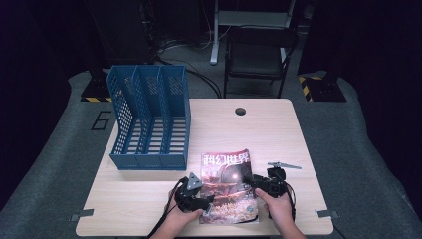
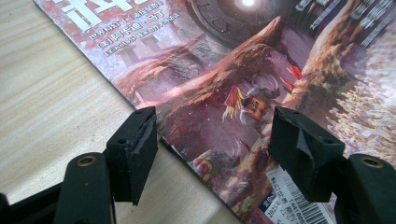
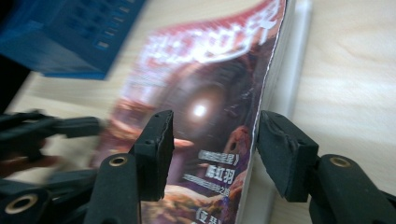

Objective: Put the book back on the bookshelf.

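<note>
3 cameras covering 1 worktop (image 1: pixel 149 199)

The high view is looking forward and down from far above; the 2 claw views are riding low and close, each facing the magazine (image 1: pixel 226 186) (image 2: pixel 224 70) (image 3: pixel 205 116), which all 3 are sharing.

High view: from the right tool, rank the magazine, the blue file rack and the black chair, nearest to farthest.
1. Magazine, right beside the right tool, on its left.
2. Blue file rack, at the table's far left.
3. Black chair, beyond the table's far edge.
</note>
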Tool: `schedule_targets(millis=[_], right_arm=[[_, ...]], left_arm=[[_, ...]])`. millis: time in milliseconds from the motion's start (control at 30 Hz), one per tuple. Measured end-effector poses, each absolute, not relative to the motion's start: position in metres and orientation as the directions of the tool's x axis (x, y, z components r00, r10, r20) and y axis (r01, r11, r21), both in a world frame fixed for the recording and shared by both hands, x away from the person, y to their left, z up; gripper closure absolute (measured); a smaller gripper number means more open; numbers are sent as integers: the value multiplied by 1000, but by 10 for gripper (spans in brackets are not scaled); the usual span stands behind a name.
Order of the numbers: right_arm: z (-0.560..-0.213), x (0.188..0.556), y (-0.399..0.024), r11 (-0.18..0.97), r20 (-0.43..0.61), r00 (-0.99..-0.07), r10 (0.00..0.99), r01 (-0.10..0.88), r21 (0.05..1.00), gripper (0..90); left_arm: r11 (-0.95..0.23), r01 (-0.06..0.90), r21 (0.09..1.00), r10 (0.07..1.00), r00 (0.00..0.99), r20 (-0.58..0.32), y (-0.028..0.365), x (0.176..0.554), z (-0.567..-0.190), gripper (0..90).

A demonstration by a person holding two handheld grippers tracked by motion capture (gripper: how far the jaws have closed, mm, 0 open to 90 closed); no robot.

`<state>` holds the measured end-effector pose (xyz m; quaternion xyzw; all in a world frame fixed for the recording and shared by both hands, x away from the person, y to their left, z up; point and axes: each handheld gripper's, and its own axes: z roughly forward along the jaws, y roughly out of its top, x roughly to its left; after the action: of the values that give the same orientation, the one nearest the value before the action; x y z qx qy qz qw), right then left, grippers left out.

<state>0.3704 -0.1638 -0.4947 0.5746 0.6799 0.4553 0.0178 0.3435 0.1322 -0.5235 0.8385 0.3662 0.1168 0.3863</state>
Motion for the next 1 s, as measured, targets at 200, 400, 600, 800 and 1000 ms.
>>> schedule_targets(millis=[200,400,600,800,1000], right_arm=[[-482,367,-155,-10,459,-410,788,737,675,449],[-478,374,-151,33,432,-412,803,753,657,432],[-482,388,-154,42,431,-380,818,787,615,424],[-490,397,-153,17,425,-336,841,801,599,419],[-494,389,-151,-27,428,-322,844,773,634,418]], left_arm=[[-438,526,729,706,703,-83,132,344,-523,325],[-431,533,728,706,701,-95,132,344,-523,325],[-440,527,727,703,706,-86,132,344,-523,326],[-435,530,728,707,701,-88,132,344,-523,326],[-421,529,736,712,696,-93,132,343,-524,326]])
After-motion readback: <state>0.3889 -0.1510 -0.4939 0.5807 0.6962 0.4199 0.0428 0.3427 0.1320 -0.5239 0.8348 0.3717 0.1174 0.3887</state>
